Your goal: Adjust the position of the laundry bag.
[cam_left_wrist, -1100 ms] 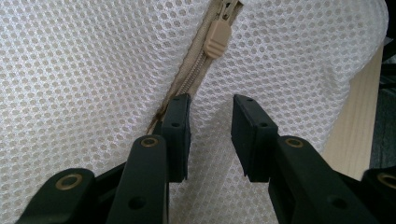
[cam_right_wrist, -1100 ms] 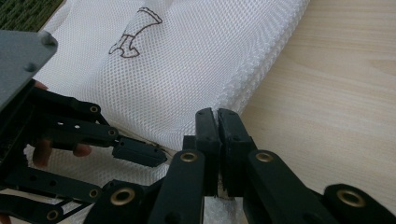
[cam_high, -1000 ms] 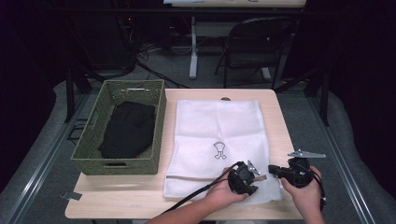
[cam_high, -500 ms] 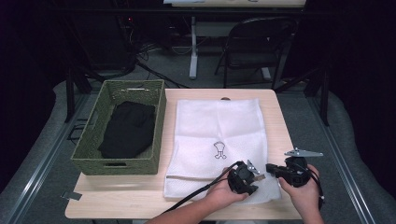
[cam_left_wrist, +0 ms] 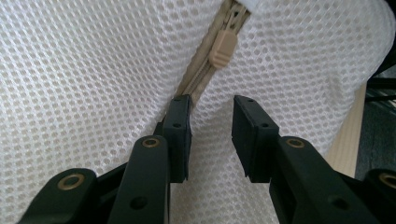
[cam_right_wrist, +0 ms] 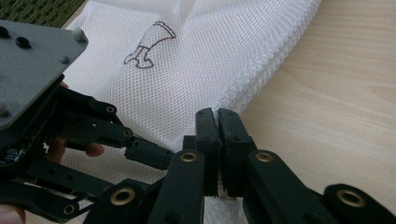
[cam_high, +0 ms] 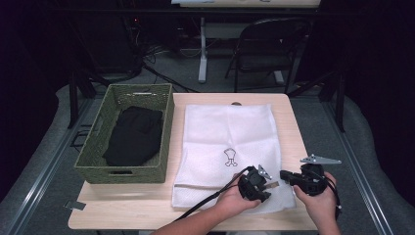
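Note:
A white mesh laundry bag [cam_high: 227, 132] with a small printed figure lies flat on the wooden table [cam_high: 122, 205]. Both of my grippers are at its near right corner. My left gripper [cam_high: 266, 186] hovers over the mesh [cam_left_wrist: 93, 70] with its jaws apart. Just beyond its left pad are the zipper and its beige pull tab [cam_left_wrist: 223, 46]. My right gripper [cam_high: 285, 175] points left toward the left one. Its jaws are pressed together [cam_right_wrist: 217, 114] right where the bag's thick edge [cam_right_wrist: 261, 79] meets them, apparently pinching it. The left gripper [cam_right_wrist: 140, 151] is close beside them.
A green woven basket [cam_high: 93, 164] holding a folded black garment [cam_high: 132, 137] stands on the table's left side. Bare wood runs along the right of the bag [cam_right_wrist: 336, 93]. A dark folding chair [cam_high: 269, 44] stands beyond the far edge.
My right gripper has edged slightly left toward the left one. The left gripper and the bag have stayed where they were.

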`<state>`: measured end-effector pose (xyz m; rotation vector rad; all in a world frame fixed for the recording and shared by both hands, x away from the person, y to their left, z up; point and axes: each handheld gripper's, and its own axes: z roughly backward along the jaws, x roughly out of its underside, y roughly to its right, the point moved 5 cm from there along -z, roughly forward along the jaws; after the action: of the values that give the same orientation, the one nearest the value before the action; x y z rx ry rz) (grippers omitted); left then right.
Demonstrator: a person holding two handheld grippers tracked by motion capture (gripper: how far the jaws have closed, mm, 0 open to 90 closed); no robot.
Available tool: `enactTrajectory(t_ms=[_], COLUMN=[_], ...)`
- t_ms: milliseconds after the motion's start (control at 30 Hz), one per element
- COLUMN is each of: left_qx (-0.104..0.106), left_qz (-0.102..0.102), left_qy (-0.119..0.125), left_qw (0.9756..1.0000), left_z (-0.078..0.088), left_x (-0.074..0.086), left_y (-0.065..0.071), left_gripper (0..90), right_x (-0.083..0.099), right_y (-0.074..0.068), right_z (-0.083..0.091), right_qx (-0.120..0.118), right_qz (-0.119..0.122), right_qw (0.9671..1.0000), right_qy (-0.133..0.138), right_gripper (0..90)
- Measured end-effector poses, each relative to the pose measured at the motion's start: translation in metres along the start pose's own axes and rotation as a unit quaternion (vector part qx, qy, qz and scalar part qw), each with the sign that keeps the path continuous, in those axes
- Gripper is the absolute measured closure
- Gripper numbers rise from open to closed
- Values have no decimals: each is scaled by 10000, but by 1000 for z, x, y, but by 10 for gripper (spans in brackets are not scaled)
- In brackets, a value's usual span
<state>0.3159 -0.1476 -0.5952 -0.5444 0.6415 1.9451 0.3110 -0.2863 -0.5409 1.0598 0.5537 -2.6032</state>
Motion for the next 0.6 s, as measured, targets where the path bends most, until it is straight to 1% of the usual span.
enactTrajectory(t_ms=[33,100,133,233,367,400,433,500,567,600], left_qx=[-18,-5,-2,9,36,35,67,79,86,100], left_qz=[-17,23,-2,-34,-68,-108,-84,-133,-139,-165], left_qy=[0,25,74,72,99,105,151,150,132,165], left_qw=[10000,10000,10000,10000,9999,9999,9998,9998,9998,9997], left_z=[1,3,3,3,4,5,4,5,6,7], left_x=[-1,-4,-6,-8,-11,-13,-14,-15,-16,-17], left_y=[0,0,0,1,1,0,1,1,2,2], left_gripper=[679,678,678,679,681,681,683,688,696,701], right_x=[0,-1,-1,-1,-1,-1,-1,-2,-2,-2], right_y=[0,-1,-1,-1,-2,-2,-3,-3,-4,-4], right_z=[0,0,0,0,0,0,1,0,0,0], right_qx=[-11,-15,-17,-26,-56,-59,-50,-42,-58,-62], right_qz=[-2,16,25,60,25,31,39,79,76,76], right_qw=[10000,10000,10000,10000,9999,10000,10000,9999,9999,9999], right_qy=[6,47,49,52,81,66,54,78,90,86], right_gripper=[878,878,878,878,878,879,878,879,878,879])
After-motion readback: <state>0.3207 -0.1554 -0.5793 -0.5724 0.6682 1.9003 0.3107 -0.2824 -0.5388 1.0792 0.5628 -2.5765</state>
